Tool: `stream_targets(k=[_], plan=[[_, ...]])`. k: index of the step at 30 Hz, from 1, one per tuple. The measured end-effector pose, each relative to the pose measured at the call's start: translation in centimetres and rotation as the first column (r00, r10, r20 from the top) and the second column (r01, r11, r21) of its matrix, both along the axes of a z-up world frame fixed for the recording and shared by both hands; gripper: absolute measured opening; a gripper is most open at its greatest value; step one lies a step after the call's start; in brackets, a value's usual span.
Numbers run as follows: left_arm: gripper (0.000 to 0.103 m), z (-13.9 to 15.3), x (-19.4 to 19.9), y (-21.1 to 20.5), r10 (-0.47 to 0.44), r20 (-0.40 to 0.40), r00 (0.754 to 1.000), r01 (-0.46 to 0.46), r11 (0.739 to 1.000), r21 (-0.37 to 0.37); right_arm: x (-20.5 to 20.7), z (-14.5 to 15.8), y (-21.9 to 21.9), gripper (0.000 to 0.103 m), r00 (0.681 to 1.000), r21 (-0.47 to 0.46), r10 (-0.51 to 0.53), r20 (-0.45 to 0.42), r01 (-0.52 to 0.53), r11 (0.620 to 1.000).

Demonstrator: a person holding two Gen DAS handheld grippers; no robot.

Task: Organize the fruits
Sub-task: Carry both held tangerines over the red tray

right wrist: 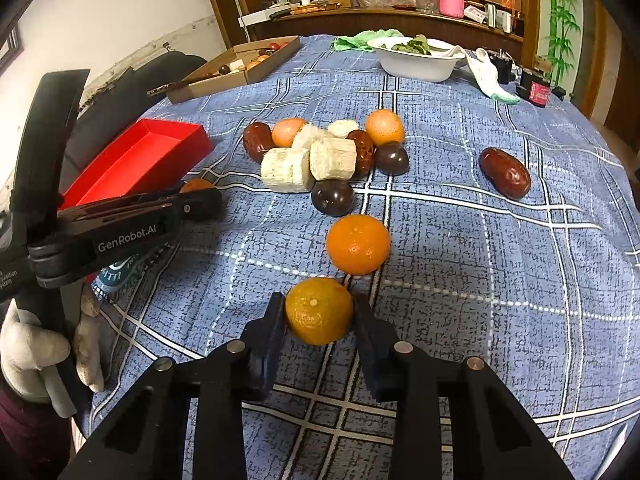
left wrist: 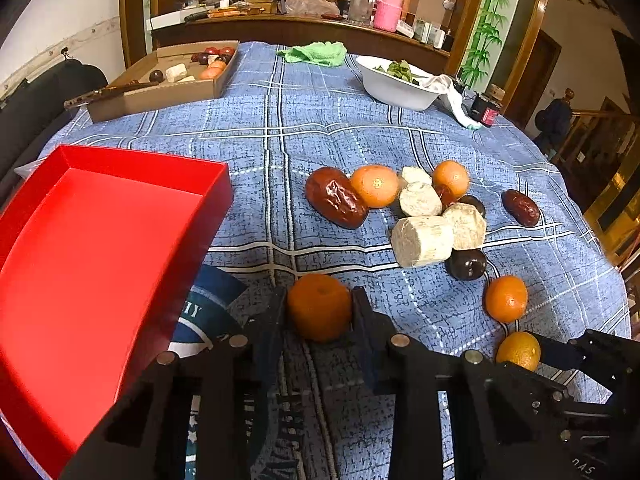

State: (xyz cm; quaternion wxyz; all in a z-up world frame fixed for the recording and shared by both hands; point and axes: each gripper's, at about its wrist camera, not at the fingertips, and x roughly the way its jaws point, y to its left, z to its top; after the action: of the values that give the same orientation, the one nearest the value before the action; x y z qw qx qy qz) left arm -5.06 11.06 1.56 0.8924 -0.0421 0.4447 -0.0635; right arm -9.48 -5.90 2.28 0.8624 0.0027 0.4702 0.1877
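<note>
My left gripper [left wrist: 319, 306] is shut on an orange [left wrist: 319, 307], just right of the empty red tray [left wrist: 100, 240]. My right gripper [right wrist: 319, 312] is shut on another orange [right wrist: 319, 311] near the table's front; it also shows in the left wrist view [left wrist: 519, 350]. A loose orange [right wrist: 358, 244] lies just beyond it. Farther on is a pile of oranges [left wrist: 375, 185], red dates [left wrist: 335, 197], pale root chunks [left wrist: 422, 241] and dark plums [left wrist: 467, 264]. A single date [right wrist: 505, 173] lies apart to the right. The left gripper appears in the right wrist view [right wrist: 200, 196] beside the red tray [right wrist: 140, 160].
A cardboard box [left wrist: 160, 92] with more fruit stands at the far left. A white bowl [left wrist: 396, 88] with greens, a green cloth [left wrist: 316, 54] and a small jar [left wrist: 486, 110] stand at the far side. The blue plaid tablecloth [left wrist: 320, 120] covers the table.
</note>
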Motion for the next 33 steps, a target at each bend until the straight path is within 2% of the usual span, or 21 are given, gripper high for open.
stream_targets(k=[11,17,21,24,28,33], plan=[[0.03,5.3,-3.6,3.6,0.095,0.134,0.986,-0.09,0.995,-0.046,-1.7,2.1,0.2,0.036,0.999,0.035,0.005,0.051,-0.007,0.999],[0.03,7.8,-5.2,6.8,0.179,0.197,0.964,-0.179,0.984,-0.014,-2.1,5.0,2.1,0.036,0.993,0.074,0.052,0.106,-0.06,0.995],[0.03,8.9,-6.0,10.4,0.252,0.224,0.941,-0.255,0.967,-0.017,-1.3,7.0,4.7,0.036,0.985,0.119,0.114,0.127,-0.129,0.984],[0.03,8.8,-6.0,13.5,0.32,0.224,0.921,-0.327,0.945,-0.004,0.2,8.1,7.6,0.037,0.978,0.164,0.169,0.12,-0.188,0.968],[0.031,7.2,-5.1,17.3,0.401,0.181,0.898,-0.409,0.912,0.006,2.4,8.1,12.3,0.037,0.966,0.204,0.234,0.105,-0.252,0.946],[0.031,4.8,-4.3,20.1,0.445,0.131,0.886,-0.45,0.893,0.014,5.3,5.7,18.3,0.037,0.954,0.225,0.299,0.027,-0.297,0.928]])
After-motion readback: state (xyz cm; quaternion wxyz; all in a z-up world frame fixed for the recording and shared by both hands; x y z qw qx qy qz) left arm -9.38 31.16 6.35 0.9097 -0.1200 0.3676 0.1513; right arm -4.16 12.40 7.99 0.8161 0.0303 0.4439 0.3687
